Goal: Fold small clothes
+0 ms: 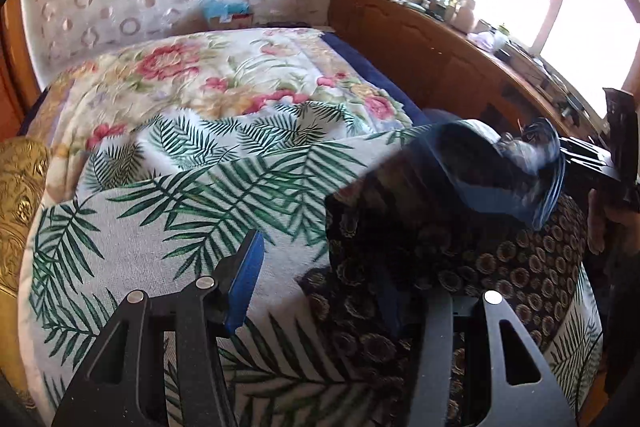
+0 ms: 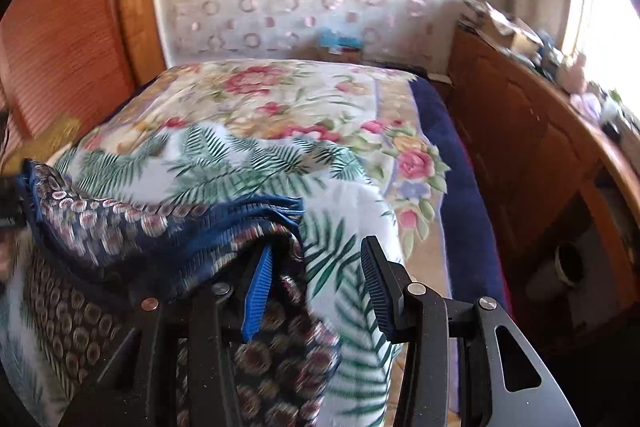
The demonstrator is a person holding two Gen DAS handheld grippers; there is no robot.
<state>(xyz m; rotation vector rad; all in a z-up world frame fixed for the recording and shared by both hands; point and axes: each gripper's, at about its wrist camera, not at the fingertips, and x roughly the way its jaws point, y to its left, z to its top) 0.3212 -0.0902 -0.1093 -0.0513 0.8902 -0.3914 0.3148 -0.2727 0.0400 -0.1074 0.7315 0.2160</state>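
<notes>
step: mid-fold, dark patterned garment [image 1: 460, 251] on bed [image 1: 168, 219] | left gripper [image 1: 340, 267] jaws spread, right gripper [image 2: 320, 287] jaws spread, cloth draped over one | next: likely regrip the lifted hem

Left gripper [image 1: 320, 291] jaws spread wide over the palm-leaf sheet [image 1: 160, 211]. Dark patterned garment [image 1: 460, 247] covers the right finger. Its lifted edge is motion-blurred.

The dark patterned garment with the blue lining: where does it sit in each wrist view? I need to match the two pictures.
Left wrist view: the dark patterned garment fills the lower right, lying on the palm-leaf sheet, with one blue-lined edge lifted at right.
Right wrist view: the garment is at lower left, draped over the right gripper's blue-padded finger.
Shared landmark: the floral blanket beyond the sheet.
</notes>
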